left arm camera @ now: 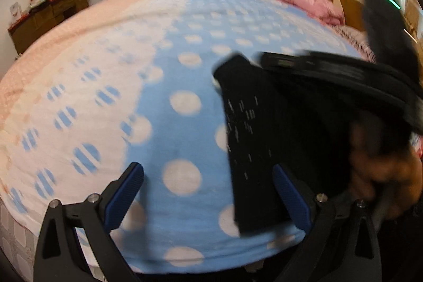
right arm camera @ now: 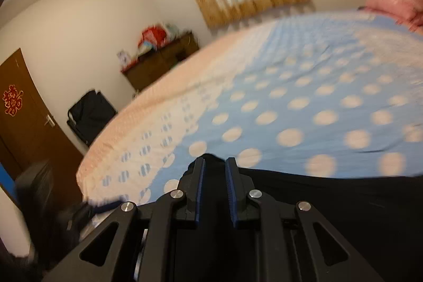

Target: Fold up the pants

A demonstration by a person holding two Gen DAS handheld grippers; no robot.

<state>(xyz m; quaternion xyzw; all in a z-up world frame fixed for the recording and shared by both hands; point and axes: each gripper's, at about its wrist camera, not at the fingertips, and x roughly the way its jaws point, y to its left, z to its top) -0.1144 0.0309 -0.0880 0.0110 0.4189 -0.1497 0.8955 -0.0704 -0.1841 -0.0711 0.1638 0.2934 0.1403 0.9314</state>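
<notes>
1. Black pants [left arm camera: 253,139] lie on the bed's blue polka-dot blanket [left arm camera: 182,139], near its front edge, partly folded into a long strip.
2. Left gripper [left arm camera: 208,192] hovers over the blanket, fingers spread wide, pinching nothing; the pants strip passes just inside its right finger.
3. Right gripper [right arm camera: 214,168] has its jaws close together, with black pants fabric [right arm camera: 330,192] bunched between the pads, so it grips the cloth.
4. A hand [left arm camera: 383,176], blurred, shows at right in the left wrist view.
5. Pink pillow [right arm camera: 394,1] at the far corner.
</notes>
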